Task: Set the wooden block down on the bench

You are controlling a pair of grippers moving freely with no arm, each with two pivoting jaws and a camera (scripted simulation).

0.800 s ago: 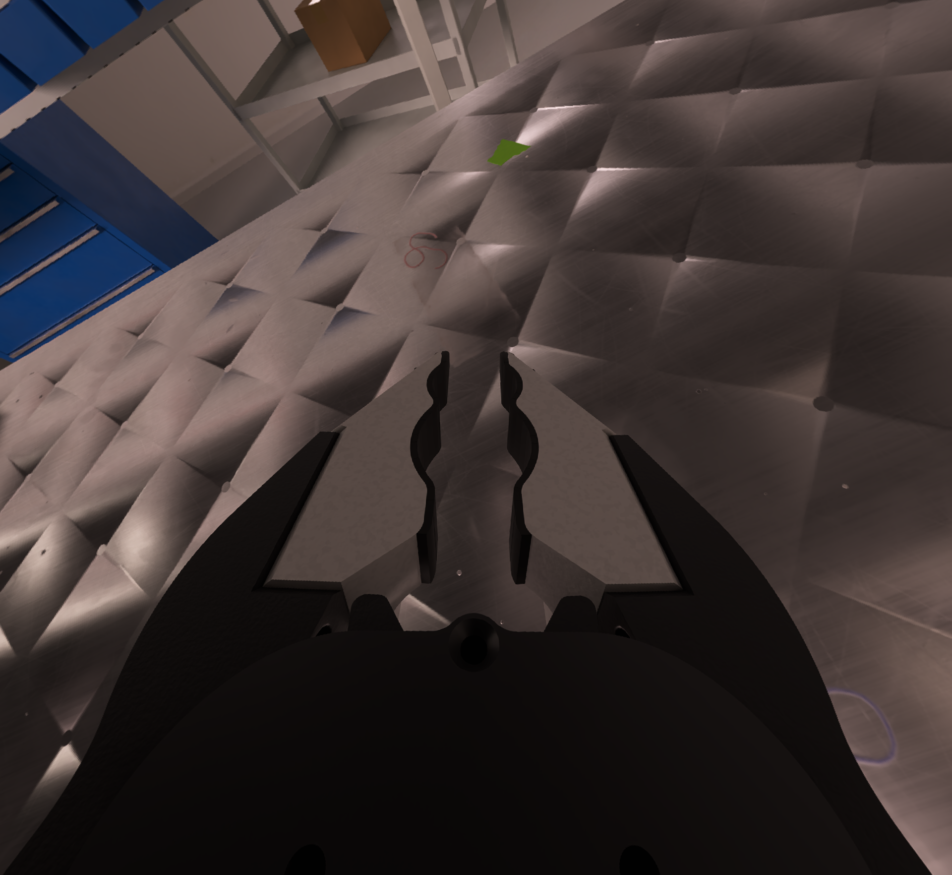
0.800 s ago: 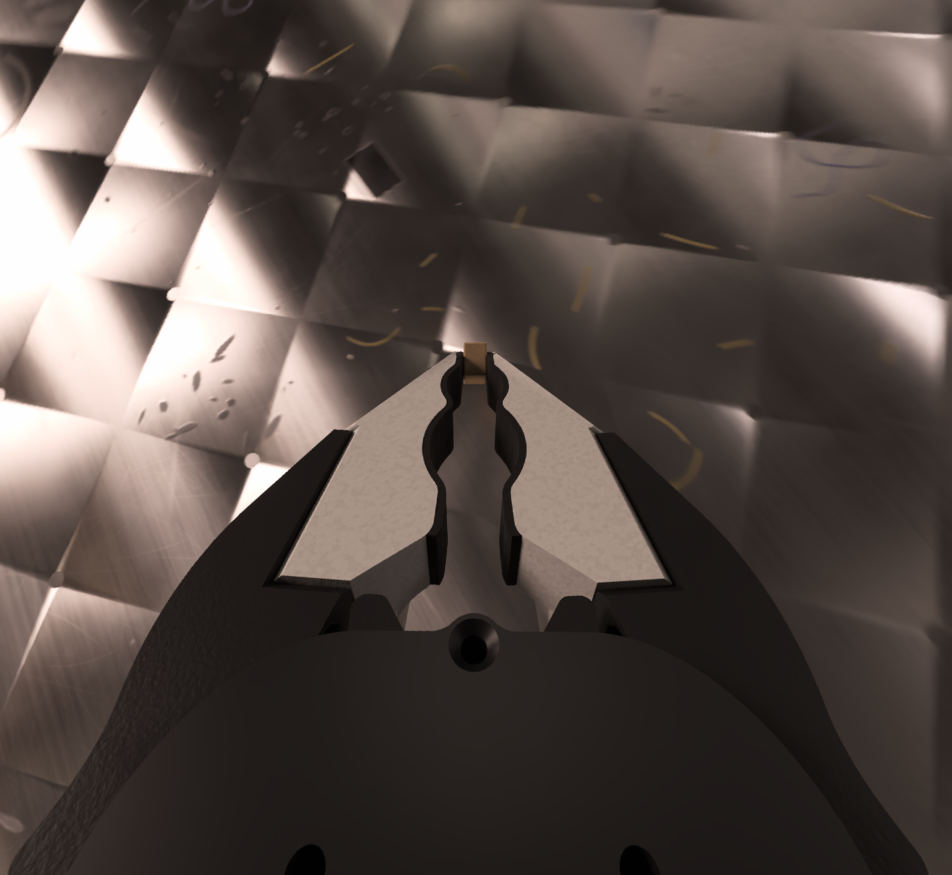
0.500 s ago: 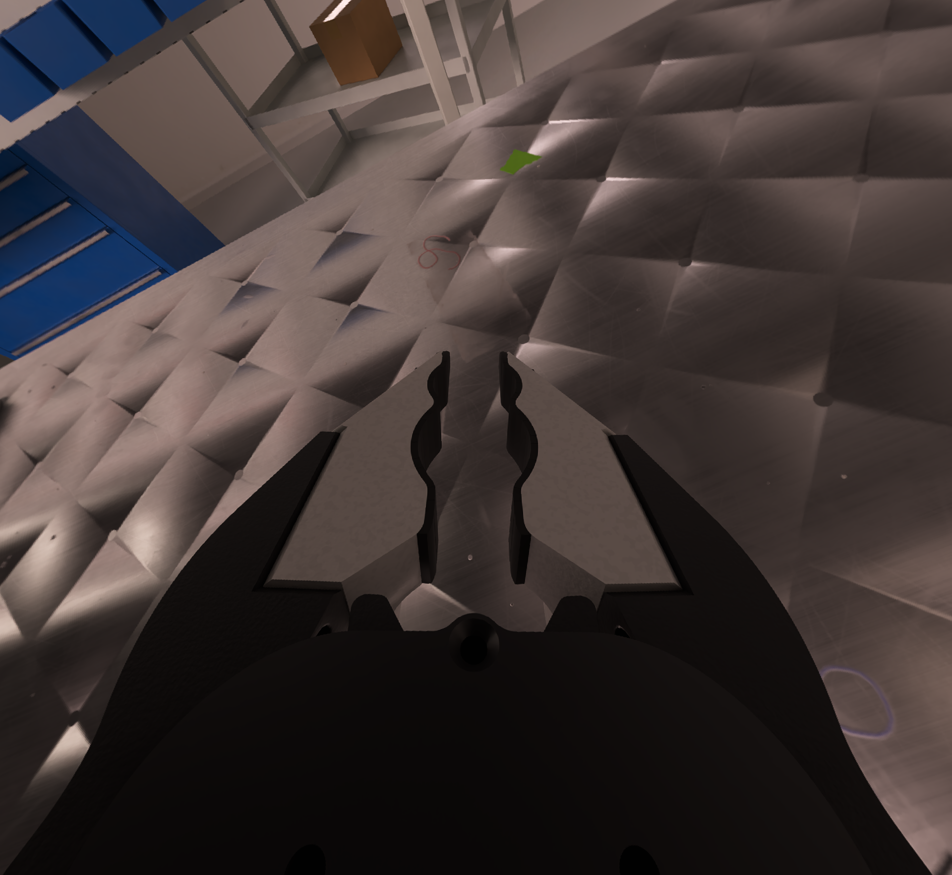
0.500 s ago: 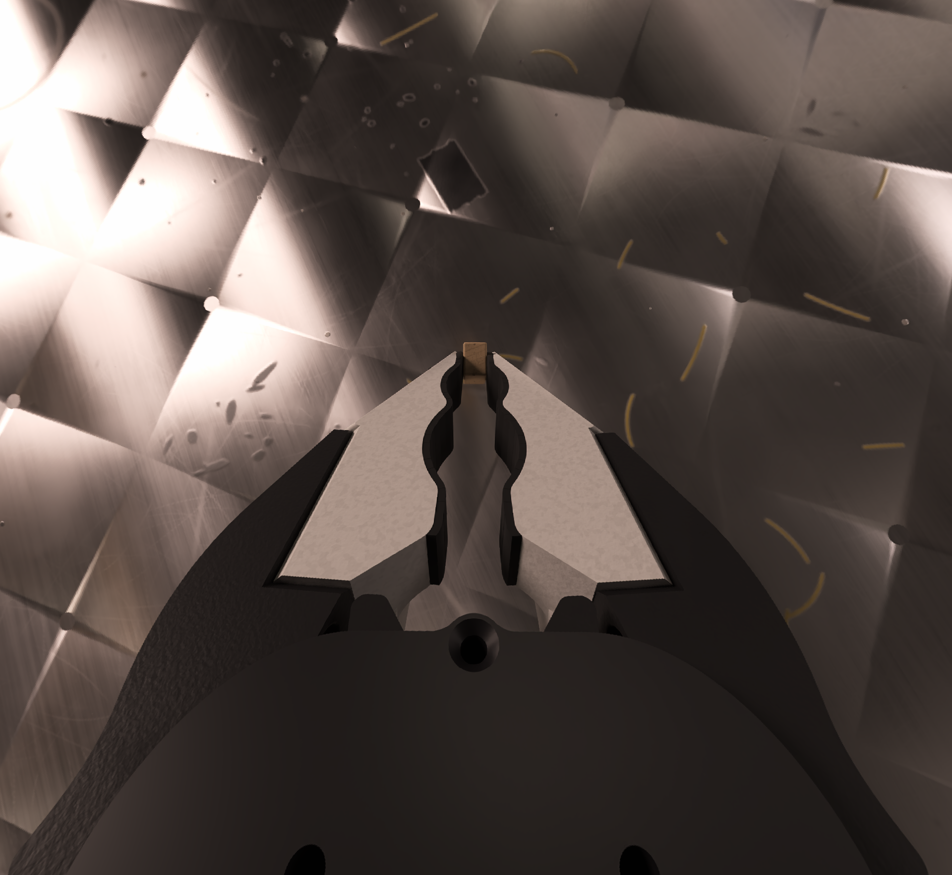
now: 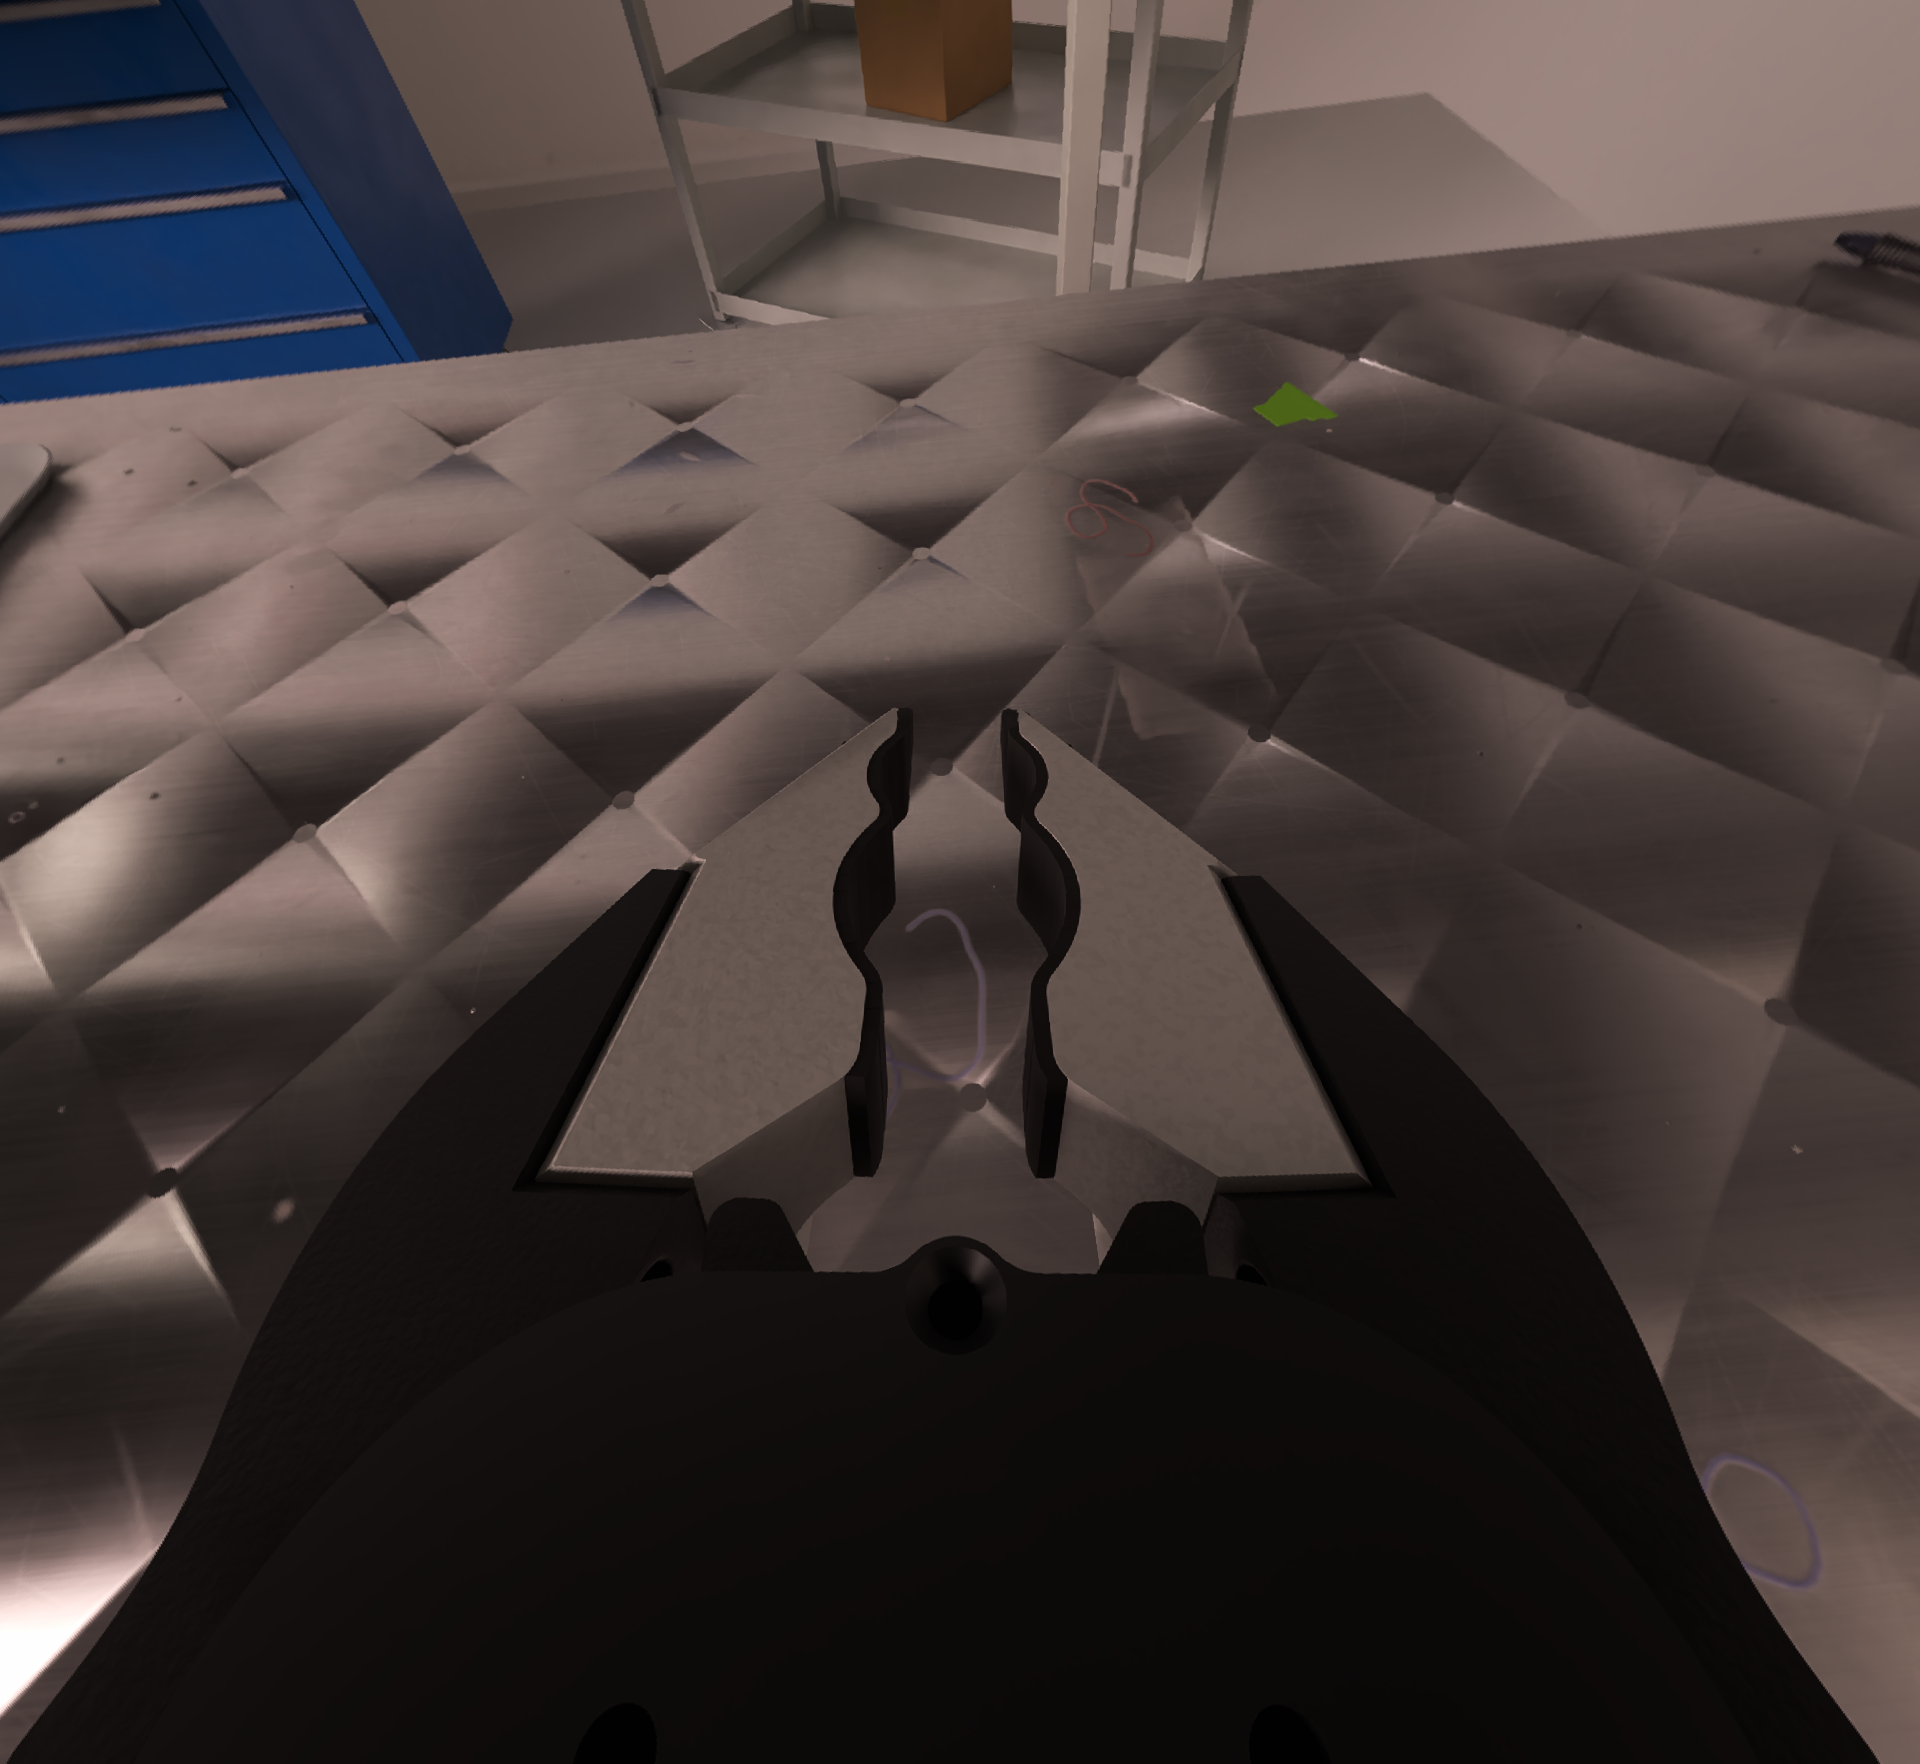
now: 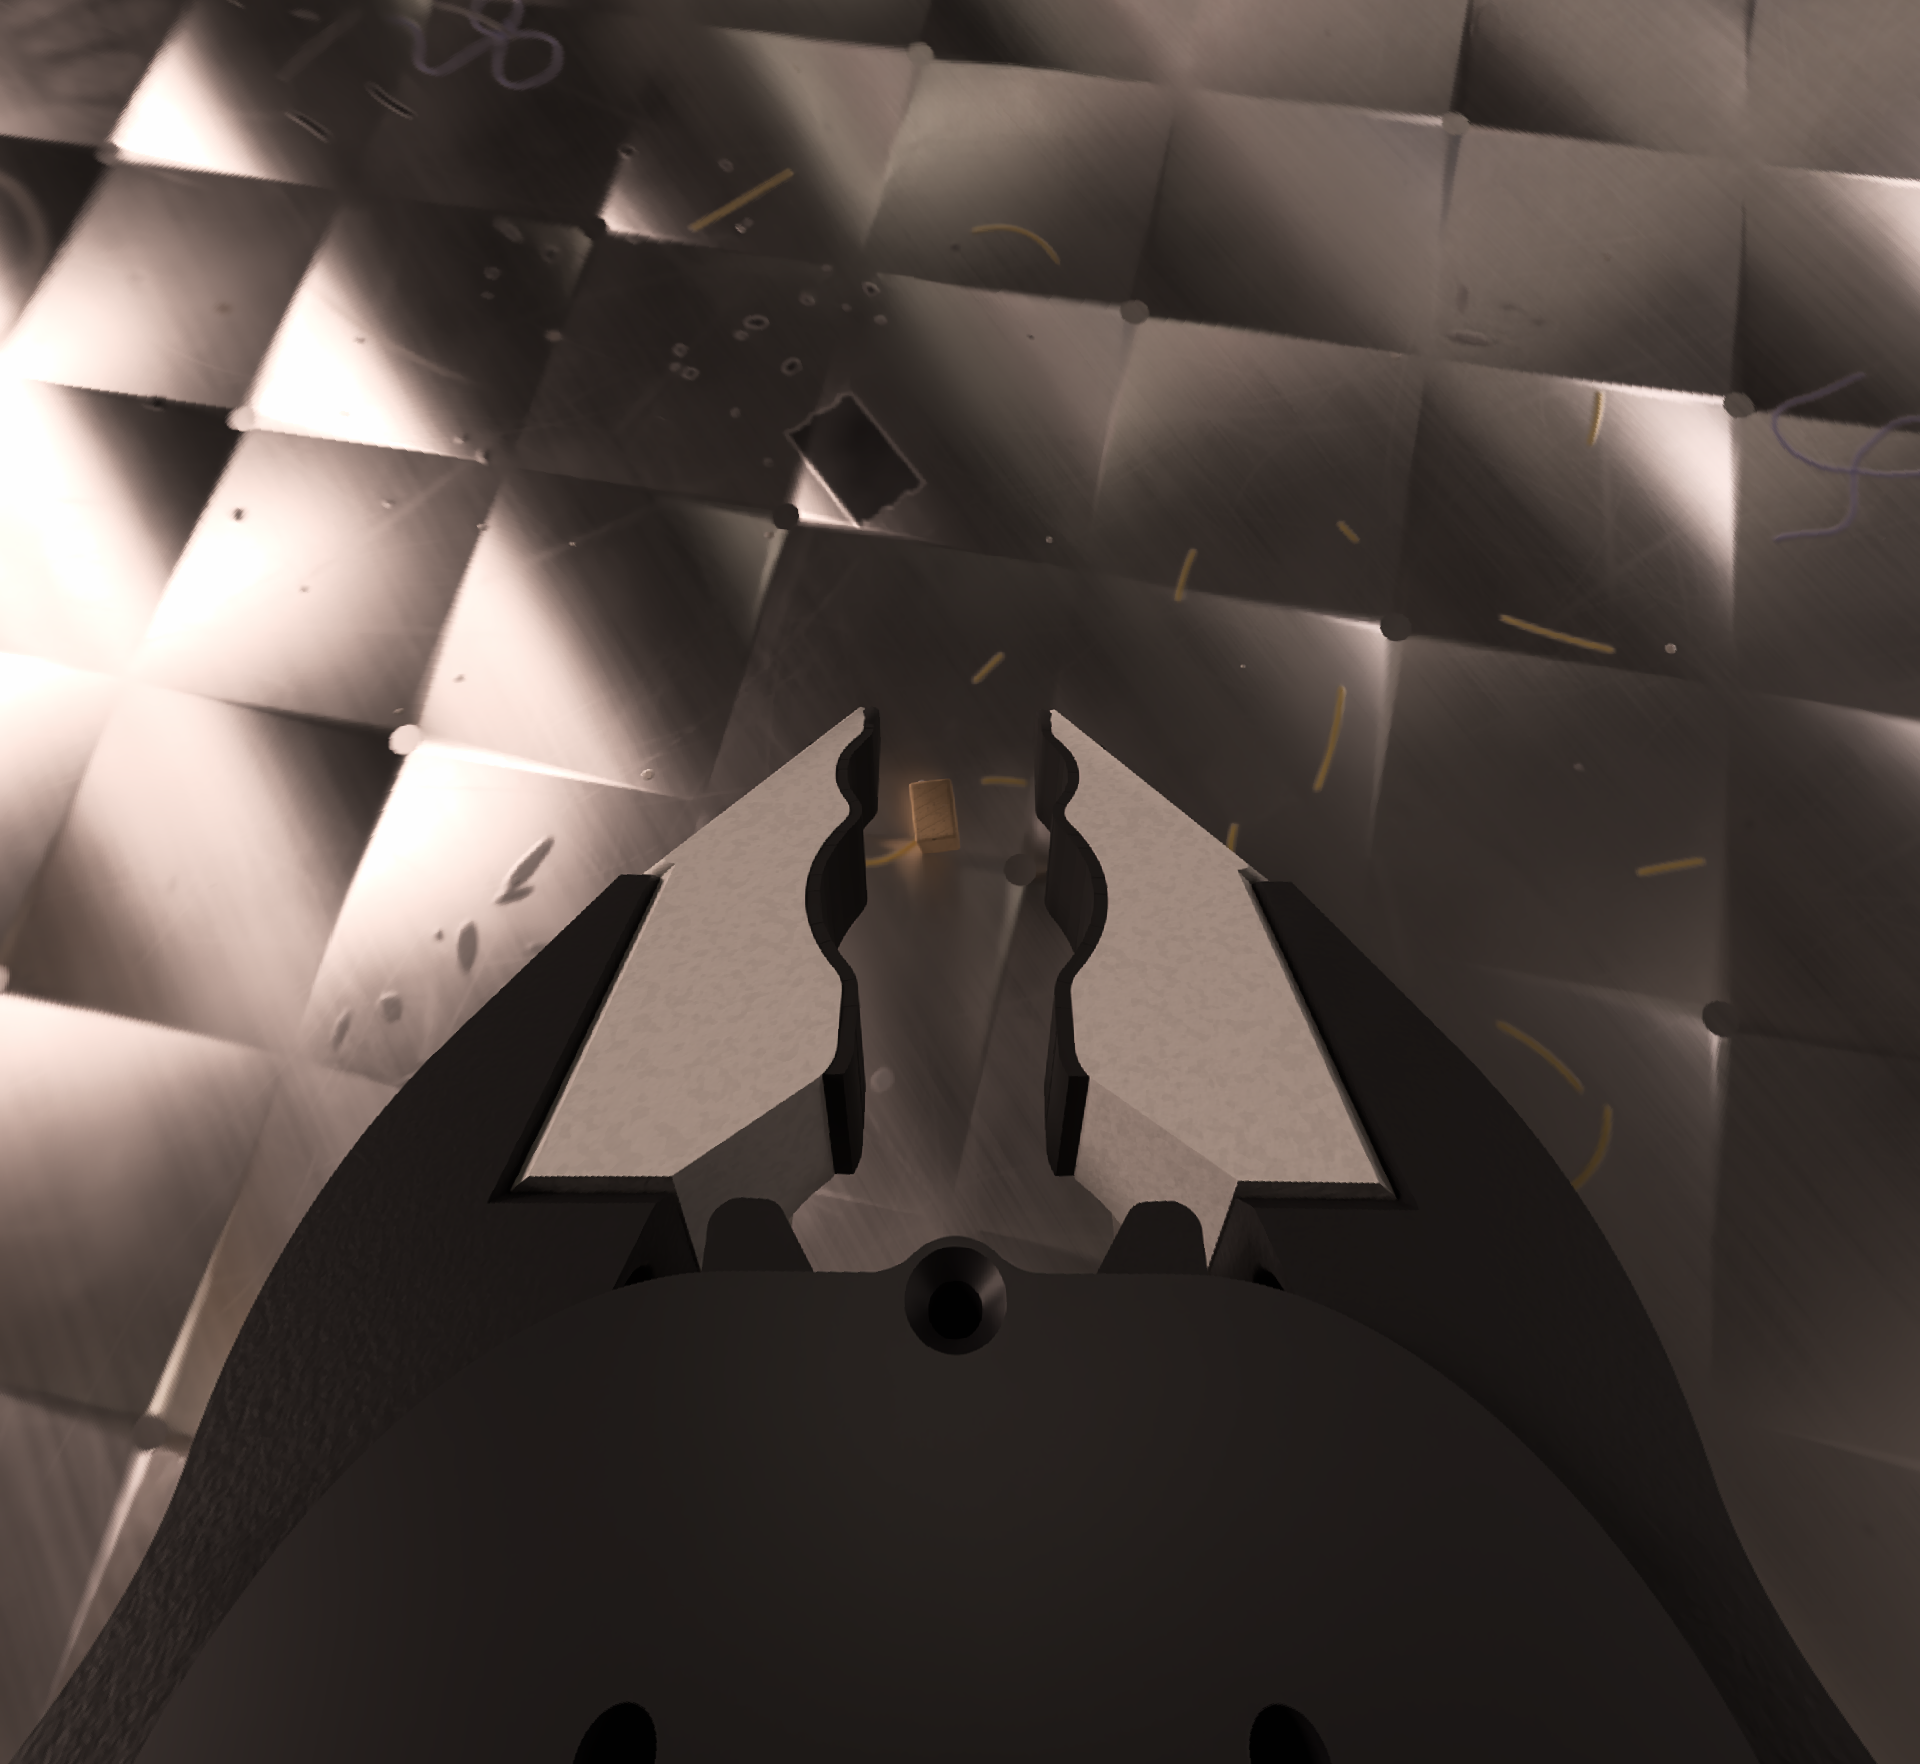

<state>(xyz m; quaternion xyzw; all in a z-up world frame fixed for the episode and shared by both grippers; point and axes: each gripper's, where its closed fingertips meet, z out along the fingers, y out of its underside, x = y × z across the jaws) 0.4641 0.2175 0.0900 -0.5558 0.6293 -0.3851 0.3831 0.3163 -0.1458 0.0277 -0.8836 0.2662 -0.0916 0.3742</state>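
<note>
Resting on the worktop [image 6: 1351, 364], the wooden block [image 6: 932, 812] now lies released between the right gripper [image 6: 958, 727]'s newly parted fingers; placement appears complete.

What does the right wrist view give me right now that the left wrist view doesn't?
Right wrist only: the wooden block on the bench, free between the open right hand-held gripper fingers, plus yellow shavings. Left wrist only: the empty left hand-held gripper, a green scrap, a cardboard box on shelving, blue drawers. Both: the quilted metal bench.
</note>
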